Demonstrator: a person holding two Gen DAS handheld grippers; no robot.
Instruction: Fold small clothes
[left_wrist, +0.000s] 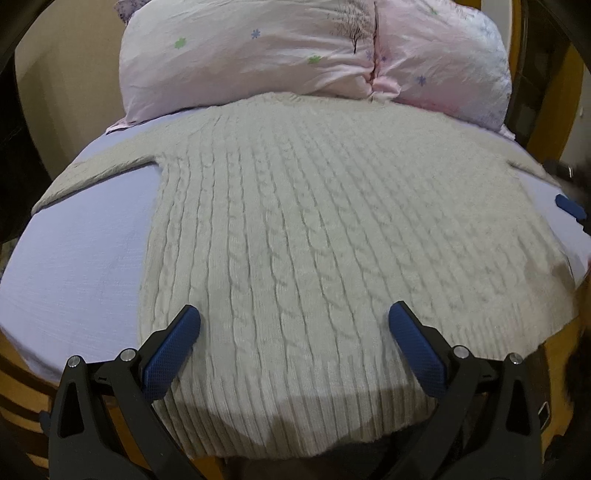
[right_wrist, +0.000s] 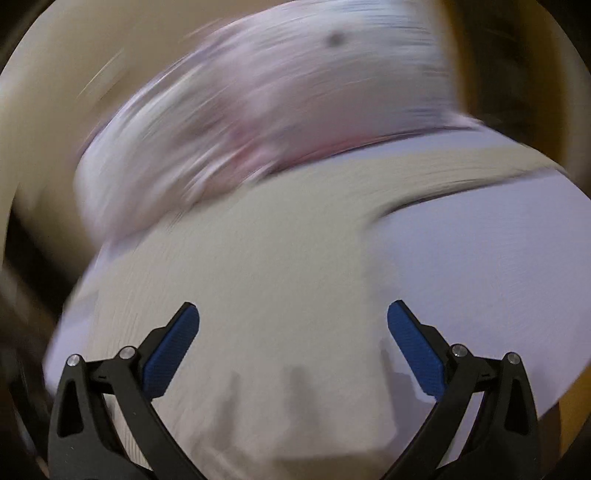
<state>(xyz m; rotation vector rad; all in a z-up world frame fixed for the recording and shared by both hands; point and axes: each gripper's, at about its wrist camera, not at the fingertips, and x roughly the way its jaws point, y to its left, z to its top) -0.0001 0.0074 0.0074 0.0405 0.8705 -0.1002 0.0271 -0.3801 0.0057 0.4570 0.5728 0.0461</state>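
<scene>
Left gripper spread wide, holding nothing, over hem end of cream cable-knit sweater. Right gripper likewise released, empty, above same sweater; view motion-blurred. Sweater flat on lavender sheet, sleeves out sideways, collar touching pink pillows beyond
</scene>
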